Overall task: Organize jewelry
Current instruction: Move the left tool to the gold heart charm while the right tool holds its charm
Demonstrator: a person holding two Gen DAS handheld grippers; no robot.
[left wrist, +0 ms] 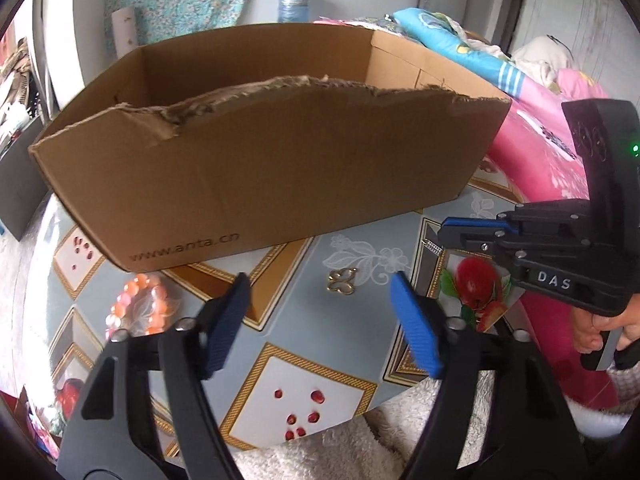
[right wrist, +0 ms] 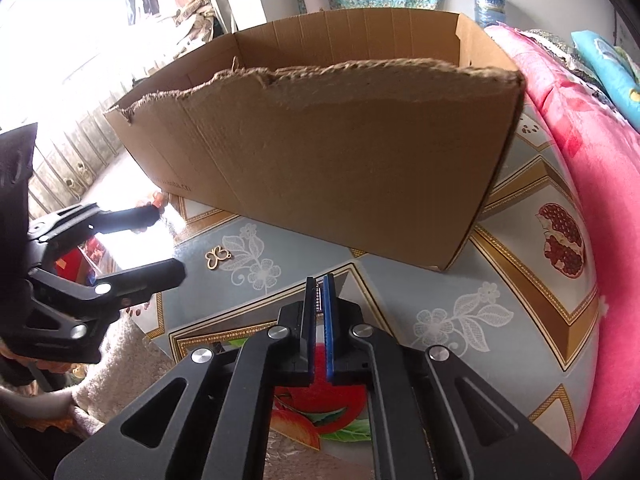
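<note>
evidently the right gripper (right wrist: pixel 319 294) is pinched closed on a small silver studded clip (left wrist: pixel 434 247), held low over the patterned tablecloth (left wrist: pixel 304 364), probably ready to lift into the torn brown cardboard box (left wrist: pixel 256 168); the left gripper (left wrist: pixel 320 312) hangs with jaws apart and empty, framing a gold butterfly-shaped charm (left wrist: pixel 341 281), with an orange beaded bracelet (left wrist: pixel 140 304) beside it, likely next

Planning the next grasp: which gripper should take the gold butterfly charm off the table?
Left. The left gripper is open, empty, with the gold butterfly charm lying just ahead between its fingers. The right gripper is shut on a small silver piece, so it looks occupied.
</note>
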